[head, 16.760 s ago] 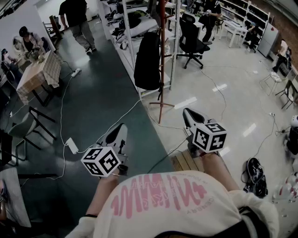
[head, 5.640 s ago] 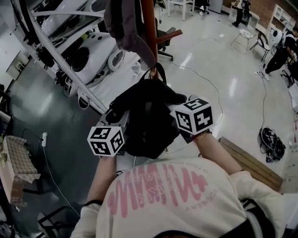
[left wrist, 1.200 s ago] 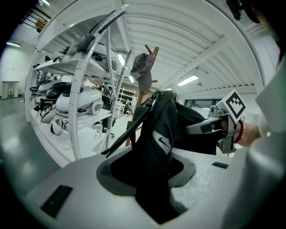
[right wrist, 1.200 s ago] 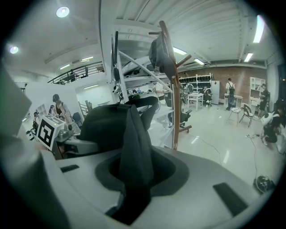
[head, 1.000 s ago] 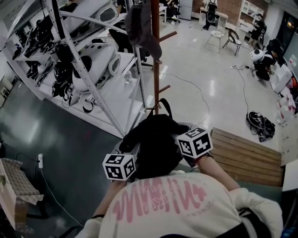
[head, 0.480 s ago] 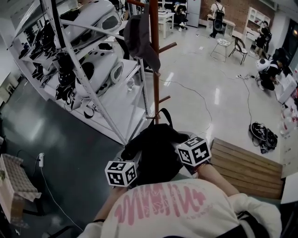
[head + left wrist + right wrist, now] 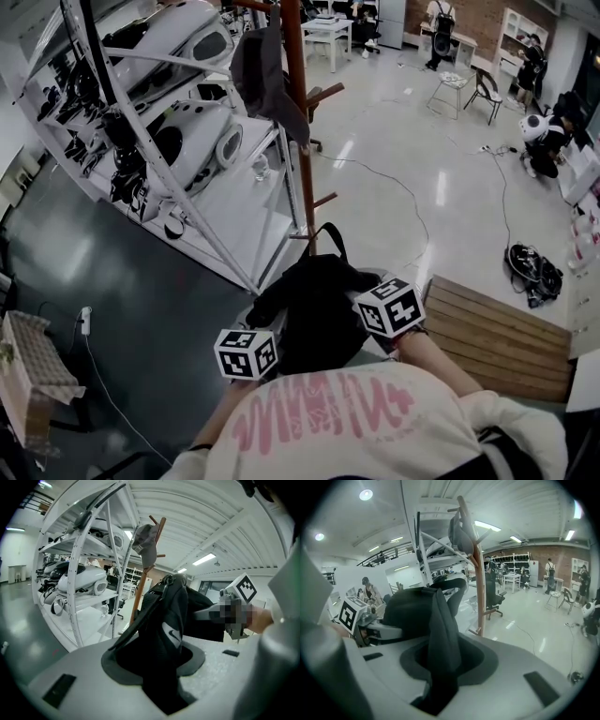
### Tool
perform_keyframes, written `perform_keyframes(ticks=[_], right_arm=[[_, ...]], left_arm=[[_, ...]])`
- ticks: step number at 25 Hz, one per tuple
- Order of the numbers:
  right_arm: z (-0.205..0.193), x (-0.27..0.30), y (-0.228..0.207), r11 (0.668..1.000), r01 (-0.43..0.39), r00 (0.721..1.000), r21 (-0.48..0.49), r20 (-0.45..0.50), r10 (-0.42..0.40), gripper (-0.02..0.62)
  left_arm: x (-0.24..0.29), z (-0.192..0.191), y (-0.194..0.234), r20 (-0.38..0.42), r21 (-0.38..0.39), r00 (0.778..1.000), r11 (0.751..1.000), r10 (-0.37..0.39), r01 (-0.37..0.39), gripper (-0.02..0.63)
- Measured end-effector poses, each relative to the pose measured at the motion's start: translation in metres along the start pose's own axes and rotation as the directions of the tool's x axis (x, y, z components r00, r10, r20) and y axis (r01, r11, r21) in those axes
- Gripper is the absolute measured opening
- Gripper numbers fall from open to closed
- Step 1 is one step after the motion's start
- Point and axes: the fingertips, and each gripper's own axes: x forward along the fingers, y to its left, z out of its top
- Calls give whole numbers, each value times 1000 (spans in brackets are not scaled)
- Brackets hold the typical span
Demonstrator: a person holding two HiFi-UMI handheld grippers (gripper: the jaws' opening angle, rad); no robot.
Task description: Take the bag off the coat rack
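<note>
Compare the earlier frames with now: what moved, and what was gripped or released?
The black fabric bag, hanging on the brown wooden coat rack at first, is now pinched by the left claw and right claw, both empty then, and has been drawn off the pegs toward the person. The grey cap stays on the rack.

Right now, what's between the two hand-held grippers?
The black backpack. In the head view it sits between the left hand-held gripper and the right hand-held gripper, and each is shut on its fabric.
</note>
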Motion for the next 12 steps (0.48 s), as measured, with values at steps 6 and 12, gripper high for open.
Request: perform_keyframes(ticks=[6, 12], right_arm=[[-4, 0, -7, 1000, -6, 1000, -10, -19, 6, 100], [-6, -1, -10, 1000, -16, 999, -22, -29, 15, 100]], left_arm=[[7, -5, -5, -11, -10, 1000, 1000, 9, -9, 137], [10, -10, -8, -24, -17, 1000, 1000, 18, -19, 137]])
